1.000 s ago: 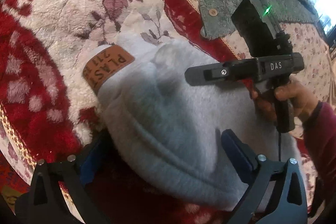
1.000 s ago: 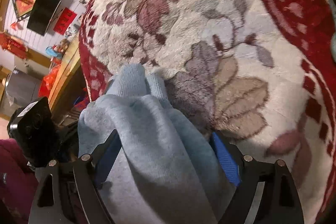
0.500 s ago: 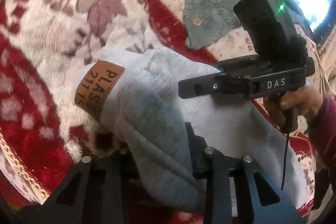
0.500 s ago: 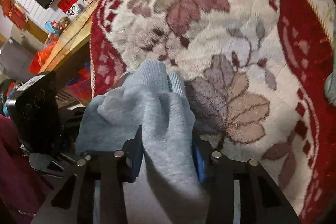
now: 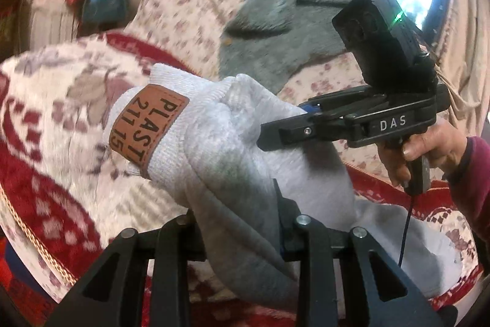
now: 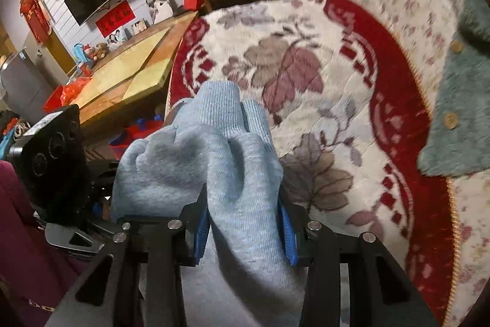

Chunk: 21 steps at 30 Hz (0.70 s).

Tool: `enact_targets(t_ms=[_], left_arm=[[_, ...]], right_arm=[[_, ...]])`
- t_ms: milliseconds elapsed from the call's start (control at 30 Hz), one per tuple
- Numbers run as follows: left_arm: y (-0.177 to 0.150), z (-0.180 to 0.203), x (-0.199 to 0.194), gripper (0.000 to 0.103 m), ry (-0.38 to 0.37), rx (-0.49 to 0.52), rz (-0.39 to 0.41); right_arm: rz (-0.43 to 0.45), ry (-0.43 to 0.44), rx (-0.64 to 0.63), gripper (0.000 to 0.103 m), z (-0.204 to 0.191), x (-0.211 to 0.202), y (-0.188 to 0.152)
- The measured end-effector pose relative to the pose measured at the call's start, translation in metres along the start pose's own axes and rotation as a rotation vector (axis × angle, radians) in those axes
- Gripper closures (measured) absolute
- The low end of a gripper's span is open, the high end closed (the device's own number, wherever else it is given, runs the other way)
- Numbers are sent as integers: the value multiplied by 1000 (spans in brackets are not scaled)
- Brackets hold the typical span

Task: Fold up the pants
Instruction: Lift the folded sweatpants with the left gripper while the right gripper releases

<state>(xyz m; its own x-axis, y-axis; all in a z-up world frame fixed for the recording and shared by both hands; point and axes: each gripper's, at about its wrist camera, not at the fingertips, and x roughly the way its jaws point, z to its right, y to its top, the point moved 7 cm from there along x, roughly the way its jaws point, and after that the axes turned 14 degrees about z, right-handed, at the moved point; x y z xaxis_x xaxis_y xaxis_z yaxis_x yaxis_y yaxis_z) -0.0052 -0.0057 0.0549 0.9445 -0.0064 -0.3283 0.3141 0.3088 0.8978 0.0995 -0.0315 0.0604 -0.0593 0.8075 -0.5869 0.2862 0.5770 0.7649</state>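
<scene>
Left gripper (image 5: 239, 222) clamped tight on the pants (image 5: 232, 161), right gripper (image 6: 243, 222) pinching them too. One pair, pale grey-blue fleece, bunched thick, ribbed cuffs poking forward, one brown patch (image 5: 150, 124) on the cuff. They're lifted above the red floral blanket (image 6: 352, 100). Beyond it, one grey-green fleece jacket (image 5: 294, 29) with two buttons.

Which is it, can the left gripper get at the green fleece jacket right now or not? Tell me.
Probably not. The left gripper is shut on the grey pants, so its jaws are full, and the right gripper stands between it and the green fleece jacket, which lies farther back on the floral cover.
</scene>
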Motion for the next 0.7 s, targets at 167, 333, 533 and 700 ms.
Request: enact_targets(t_ms=[167,333,533,700], left_arm=[[13,23,-5,74,-21,44,30],[22,49,-10,75,-48,96,49],[19,66,-11,76,-78,112,49],[13,71,-4,78,-116,110,26]], right_arm=[[46,-42,-18,60,-4,-30,4],[101,-70,-8,57,-7,-60,2],[170,-125,80,39,3,-77,-10],[172,-145,169,32,13,-84,-24]])
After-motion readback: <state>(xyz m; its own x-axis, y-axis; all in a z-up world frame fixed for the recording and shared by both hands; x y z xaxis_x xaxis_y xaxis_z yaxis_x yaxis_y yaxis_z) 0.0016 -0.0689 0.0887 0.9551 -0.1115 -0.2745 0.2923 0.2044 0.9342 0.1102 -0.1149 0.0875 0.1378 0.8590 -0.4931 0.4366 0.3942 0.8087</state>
